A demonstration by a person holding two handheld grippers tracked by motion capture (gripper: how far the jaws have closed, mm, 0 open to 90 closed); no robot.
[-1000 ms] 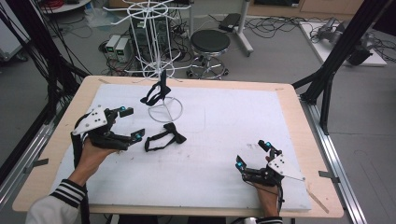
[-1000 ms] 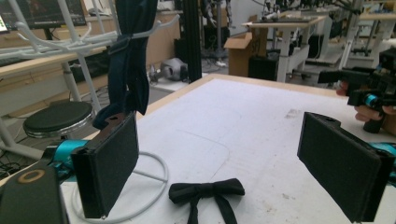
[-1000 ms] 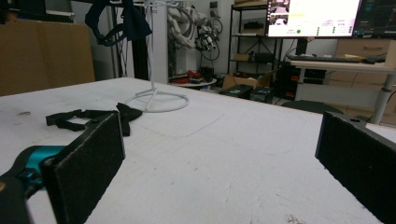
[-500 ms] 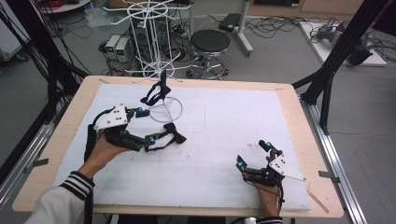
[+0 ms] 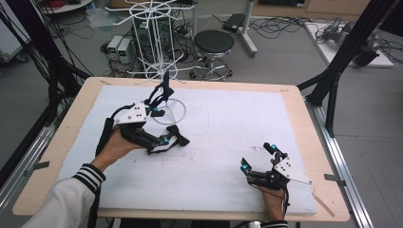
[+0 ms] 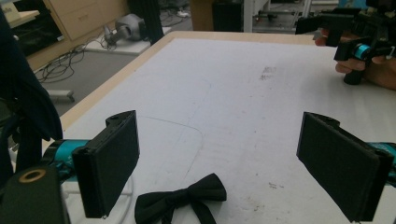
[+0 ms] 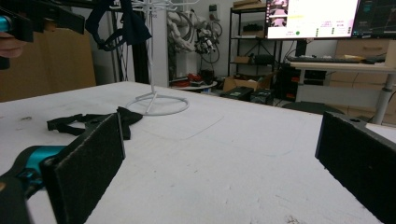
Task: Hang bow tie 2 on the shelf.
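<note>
Thing in hand: a black bow tie (image 6: pixel 181 200) with its strap is seen lying flat on the white mat (image 5: pixel 228 142) of the bench (image 5: pixel 57 142), just in front of the white wire stand (image 5: pixel 164 71).
Place: in the high view the bow tie (image 5: pixel 173 137) is found just at the tips of the left tongs (image 5: pixel 159 128), near the ring base of the stand; a second dark tie (image 5: pixel 161 94) is seen hanging on the stand.
Left tongs: the jaws are held wide apart, with nothing pressed between them; the bow tie lies low between them, untouched as far as can be told.
Right tongs: the right tongs (image 5: pixel 259 159) are rested on the mat well apart from the bow tie, jaws wide and empty.
Handling: the bow tie is judged light, soft and limp; the strap would probably trail and could catch on the stand.
Where to grip: the knot at the middle is judged the firmest part, so it should be pinched there, or the strap taken close to the knot.
Left gripper view: the knot and both wings are shown close up, which are too small in the high view.
Right gripper view: the bow tie (image 7: pixel 88 122) and stand (image 7: pixel 156 100) are shown side-on, with the strap stretched out flat.
High view: the spacing of both hands and the stand is shown at once.
</note>
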